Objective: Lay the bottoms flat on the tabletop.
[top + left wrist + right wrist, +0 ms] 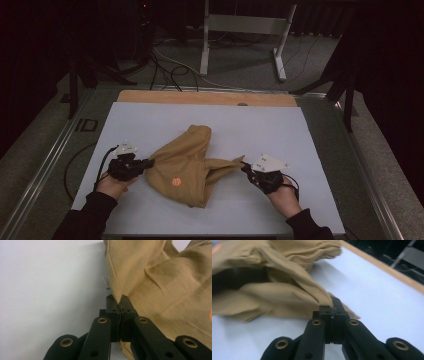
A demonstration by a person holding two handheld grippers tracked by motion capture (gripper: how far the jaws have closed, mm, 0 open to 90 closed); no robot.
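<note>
A tan garment (185,162) with a small orange mark lies crumpled on the white table top (150,120). My left gripper (148,163) is shut on the garment's left edge; in the left gripper view the cloth (160,282) is pinched between the closed jaws of the left gripper (121,302). My right gripper (245,169) is shut on a stretched corner at the garment's right. In the right gripper view the tan fabric (287,295) runs from the closed jaws of the right gripper (332,308) off to the left, lifted a little off the table.
A wooden strip (205,98) borders the far edge of the white top. Metal rails (45,160) run along both sides. Beyond the table stand a white frame (245,30) and loose cables (165,65) on the floor.
</note>
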